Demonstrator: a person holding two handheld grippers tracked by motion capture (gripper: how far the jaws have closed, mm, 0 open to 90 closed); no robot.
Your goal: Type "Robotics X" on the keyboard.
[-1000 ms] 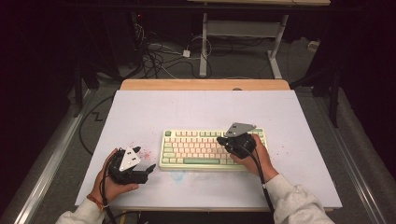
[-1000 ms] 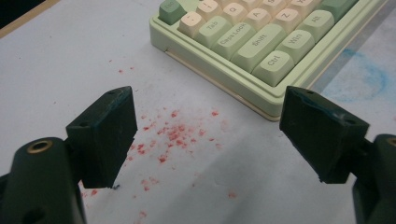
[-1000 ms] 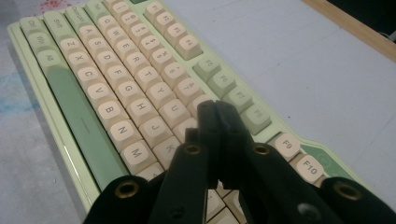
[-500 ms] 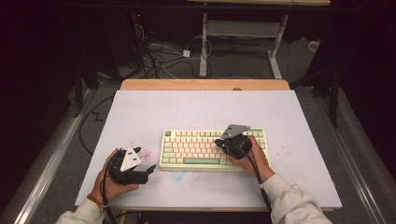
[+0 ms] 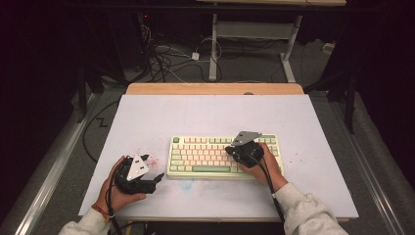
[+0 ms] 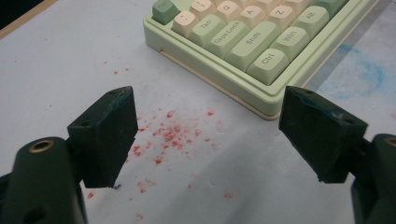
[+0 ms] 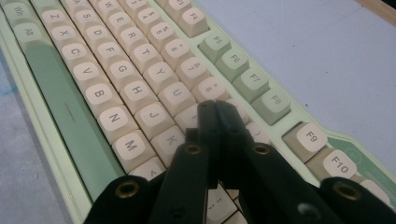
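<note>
A pale green keyboard [image 5: 205, 155] with cream keys lies on the white table [image 5: 210, 115], nearer the front. My right gripper [image 5: 228, 151] hovers over the keyboard's right half and points left. In the right gripper view its jaws [image 7: 215, 109] are shut with nothing between them, tips just above the keyboard [image 7: 116, 70] near the I and O keys. My left gripper [image 5: 157, 177] rests on the table just left of the keyboard's front left corner. In the left gripper view it [image 6: 215, 135] stands open and empty, facing the keyboard [image 6: 243, 42] corner with the Ctrl key.
Red specks [image 6: 173, 135] dot the table between the left jaws, and a blue smudge [image 6: 364, 74] marks it in front of the keyboard. A wooden strip [image 5: 215, 88] edges the far side. Beyond it lie cables [image 5: 166, 58] and a desk frame [image 5: 254, 34] on the floor.
The right gripper has edged slightly left over the keys. The left gripper has stayed put.
</note>
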